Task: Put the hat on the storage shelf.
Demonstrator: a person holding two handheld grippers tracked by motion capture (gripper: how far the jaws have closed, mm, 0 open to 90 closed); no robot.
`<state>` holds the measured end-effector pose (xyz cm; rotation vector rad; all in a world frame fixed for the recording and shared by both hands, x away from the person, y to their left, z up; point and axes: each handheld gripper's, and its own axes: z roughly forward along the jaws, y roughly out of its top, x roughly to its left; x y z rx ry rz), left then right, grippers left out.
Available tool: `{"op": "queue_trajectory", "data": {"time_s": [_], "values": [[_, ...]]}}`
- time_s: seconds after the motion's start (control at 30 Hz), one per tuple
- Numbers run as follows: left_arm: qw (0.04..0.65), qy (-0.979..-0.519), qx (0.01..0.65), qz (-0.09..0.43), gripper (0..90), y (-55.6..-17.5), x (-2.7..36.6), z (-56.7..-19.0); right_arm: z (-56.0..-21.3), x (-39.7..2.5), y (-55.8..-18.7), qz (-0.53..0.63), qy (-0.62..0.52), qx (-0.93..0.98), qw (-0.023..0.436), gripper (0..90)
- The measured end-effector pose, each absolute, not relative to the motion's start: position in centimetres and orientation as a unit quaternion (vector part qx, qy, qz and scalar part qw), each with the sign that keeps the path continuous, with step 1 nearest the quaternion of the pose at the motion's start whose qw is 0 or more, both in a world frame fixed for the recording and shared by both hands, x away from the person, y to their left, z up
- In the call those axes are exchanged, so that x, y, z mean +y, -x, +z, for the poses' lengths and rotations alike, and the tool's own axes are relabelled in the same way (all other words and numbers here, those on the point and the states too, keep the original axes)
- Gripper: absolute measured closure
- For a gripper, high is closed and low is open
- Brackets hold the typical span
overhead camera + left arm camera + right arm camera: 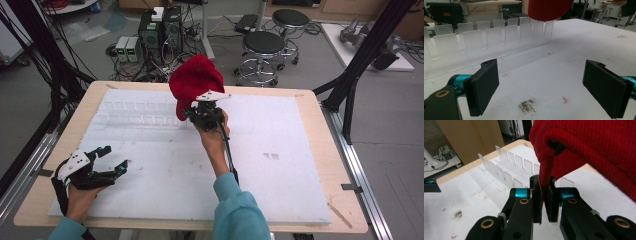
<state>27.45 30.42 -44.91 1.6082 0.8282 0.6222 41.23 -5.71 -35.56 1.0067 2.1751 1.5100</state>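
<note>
A red knitted hat (195,82) hangs in the air over the back middle of the white board, held by my right gripper (200,111), which is shut on its edge. In the right gripper view the red hat (594,152) bulges above the jaws, and my right gripper (545,200) pinches a fold of its brim. A clear plastic rack with upright slotted tabs (135,114) stands just behind and left of the hat; it runs across the left gripper view as the clear rack (486,37). My left gripper (112,161) rests open at the front left, and the left gripper (540,85) holds nothing.
The white foam board (280,165) covers a wooden table (327,165). Small dirt and red marks (529,106) dot the board. Black frame posts (360,55) stand at the right and left. Stools (262,47) and computer boxes (160,30) sit on the floor beyond.
</note>
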Motion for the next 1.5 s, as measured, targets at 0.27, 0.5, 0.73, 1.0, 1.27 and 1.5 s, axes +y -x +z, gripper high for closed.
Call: {"op": "queue_trajectory", "data": {"time_s": [0.27, 0.5, 0.73, 1.0, 1.27, 1.5], "values": [[0.578, -0.684, 0.358, 0.266, 14.0, -27.5, 30.4, -44.9, -35.2, -5.1, -41.2, 0.516, -0.364, 0.760, 0.157, 85.8], [0.577, -0.683, 0.360, 0.267, 14.0, -27.5, 30.5, -44.9, -35.4, -4.6, -41.3, 0.516, -0.370, 0.758, 0.151, 85.8], [0.576, -0.684, 0.360, 0.267, 14.0, -27.5, 30.5, -44.9, -35.7, -4.4, -41.4, 0.508, -0.372, 0.762, 0.150, 85.7], [0.577, -0.683, 0.360, 0.267, 14.0, -27.5, 30.4, -44.9, -37.0, -3.6, -42.0, 0.490, -0.382, 0.770, 0.143, 85.8], [0.580, -0.680, 0.362, 0.264, 14.0, -27.5, 30.5, -44.9, -37.7, -3.5, -41.4, 0.488, -0.378, 0.772, 0.149, 85.6], [0.577, -0.682, 0.361, 0.268, 14.0, -27.4, 30.5, -44.9, -38.4, -3.5, -40.8, 0.487, -0.376, 0.773, 0.154, 84.9]]}}
